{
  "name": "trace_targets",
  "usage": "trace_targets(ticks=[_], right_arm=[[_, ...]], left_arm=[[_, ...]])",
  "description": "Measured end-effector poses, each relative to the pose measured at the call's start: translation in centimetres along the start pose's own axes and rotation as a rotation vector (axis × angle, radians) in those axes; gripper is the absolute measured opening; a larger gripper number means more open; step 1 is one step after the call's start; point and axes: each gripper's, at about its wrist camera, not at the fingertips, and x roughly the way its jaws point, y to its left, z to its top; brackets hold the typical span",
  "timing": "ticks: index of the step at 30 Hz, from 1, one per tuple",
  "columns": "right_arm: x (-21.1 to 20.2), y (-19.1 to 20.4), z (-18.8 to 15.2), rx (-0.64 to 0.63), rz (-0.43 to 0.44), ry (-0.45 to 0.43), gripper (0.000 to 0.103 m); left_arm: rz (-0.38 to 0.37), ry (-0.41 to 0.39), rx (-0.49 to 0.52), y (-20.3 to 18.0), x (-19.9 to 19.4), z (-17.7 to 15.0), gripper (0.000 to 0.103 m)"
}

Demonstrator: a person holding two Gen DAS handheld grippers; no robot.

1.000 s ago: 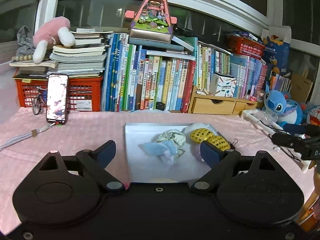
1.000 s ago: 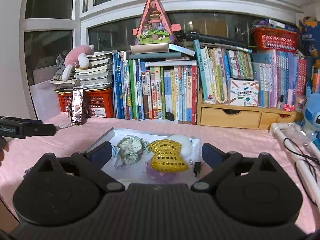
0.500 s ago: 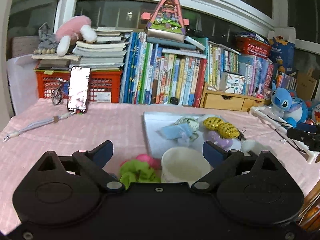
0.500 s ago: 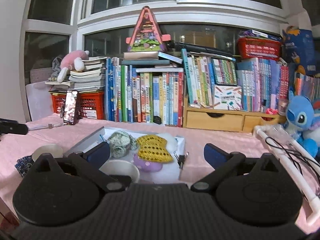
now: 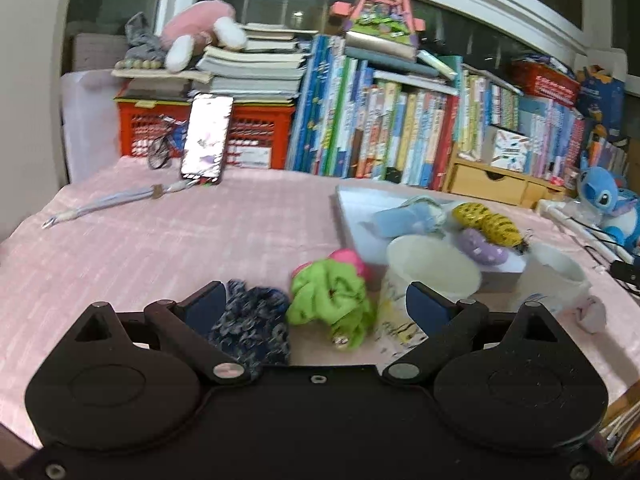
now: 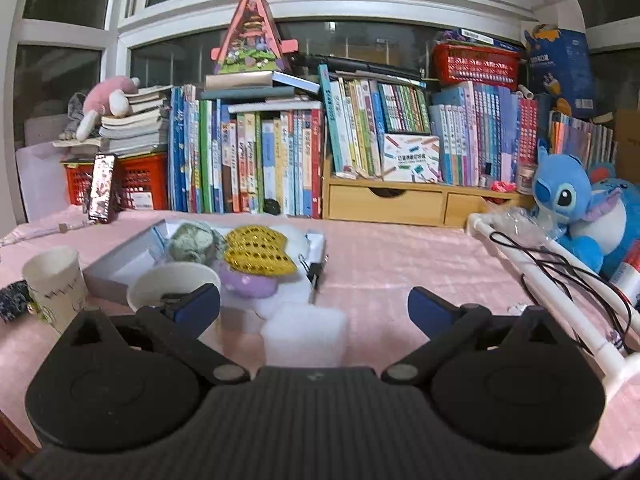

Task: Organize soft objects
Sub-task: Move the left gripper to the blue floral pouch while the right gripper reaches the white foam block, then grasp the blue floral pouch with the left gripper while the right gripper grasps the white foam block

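Here, largest to smallest:

Surface (image 5: 168, 248): covered in a pink cloth with a woven check texture; it carried everything below.
Left gripper (image 5: 316, 300): jaws stood wide, having just been opening; nothing was clamped, though the dark blue scrunchie, the green scrunchie and one paper cup lay in the gap ahead of the blue pads.
Right gripper (image 6: 314, 306): jaws spread wide and held nothing; a white foam-like block (image 6: 304, 334) sat on the cloth between the fingers, apart from both pads.
Tray (image 5: 352, 216): shallow, rectangular, pale grey-white; it held a light blue cloth bundle (image 5: 404, 218), a yellow sequinned piece (image 6: 258, 252) and a lilac padded ring (image 6: 248, 282).
Paper cups: one white cup (image 5: 432, 276) stood upright just in front of the tray; a second (image 5: 560, 276) stood to its right.
Green scrunchie (image 5: 332, 298): ruffled, bright lime fabric, lying on the cloth left of the nearer cup, with a pink soft piece (image 5: 346, 258) behind it.
Dark blue scrunchie (image 5: 252, 328): speckled, crumpled, just beside the left pad; whether they touched is unclear.
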Motion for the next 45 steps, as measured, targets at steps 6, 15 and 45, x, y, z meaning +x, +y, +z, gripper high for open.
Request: trace_targets(ticks=[6,15,45], right_arm=[[1.3,-0.3,-1.8,-0.004,-0.036,0.03,0.103],[3.2,-0.4,-3.6,0.002,-0.059,0.093,0.103],[5.0,0.1,-5.8,-0.009,-0.071,0.201,0.095]], left_arm=[[0.079,0.008,-0.017,1.0,1.4,-2.2,0.096],[0.148,0.026,0.023,1.1,3.6,-3.6,0.096],[0.198,0.037,0.045,1.7,5.8,-5.0,0.072]])
